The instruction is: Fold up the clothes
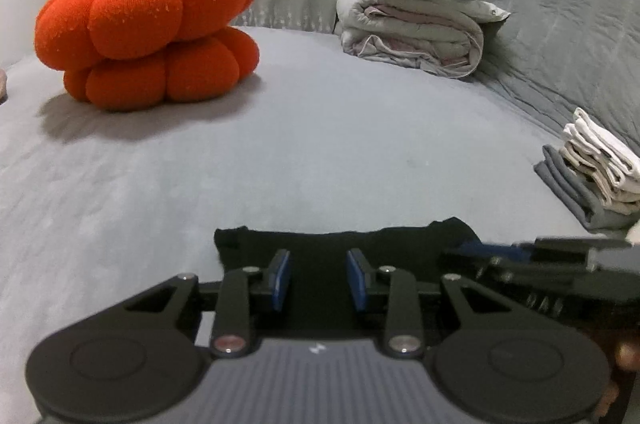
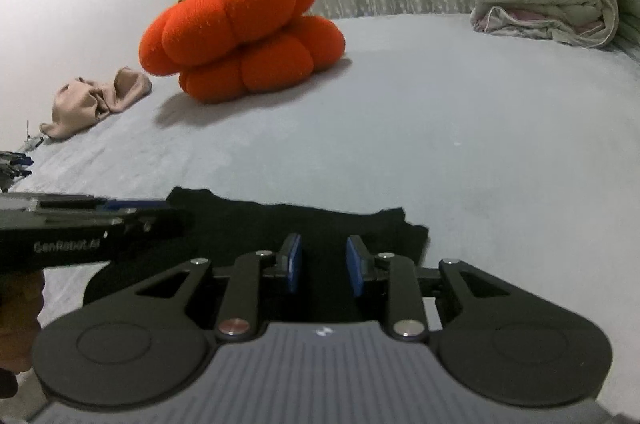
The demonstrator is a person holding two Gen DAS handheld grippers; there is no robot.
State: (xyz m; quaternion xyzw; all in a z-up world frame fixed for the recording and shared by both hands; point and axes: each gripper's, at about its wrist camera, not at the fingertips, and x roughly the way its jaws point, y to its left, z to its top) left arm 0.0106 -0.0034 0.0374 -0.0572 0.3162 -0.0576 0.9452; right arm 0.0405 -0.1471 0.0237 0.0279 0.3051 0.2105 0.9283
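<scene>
Black garment (image 1: 340, 244) flat on bed (image 1: 320, 143), long axis nine-to-three, just at twelve o'clock of both grippers (image 1: 319, 280) (image 2: 324, 264), fingers apart, holding nothing.

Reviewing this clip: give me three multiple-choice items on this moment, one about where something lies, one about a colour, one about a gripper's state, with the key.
1. Where does the stack of folded clothes lie on the bed?
A. At the right edge as the left wrist view shows it
B. On top of the pumpkin cushion
C. Under the rolled quilt

2. What colour is the garment lying just ahead of both grippers?
A. White
B. Black
C. Orange

3. How does the left gripper stand?
A. Shut on the garment
B. Open above the garment
C. Shut on the pillow

Key: 1 A, the stack sits far right, apart from the pumpkin cushion and the quilt. 2 B, the cloth is black against the grey sheet. 3 B, a clear gap shows between its blue pads, nothing clamped.
</scene>
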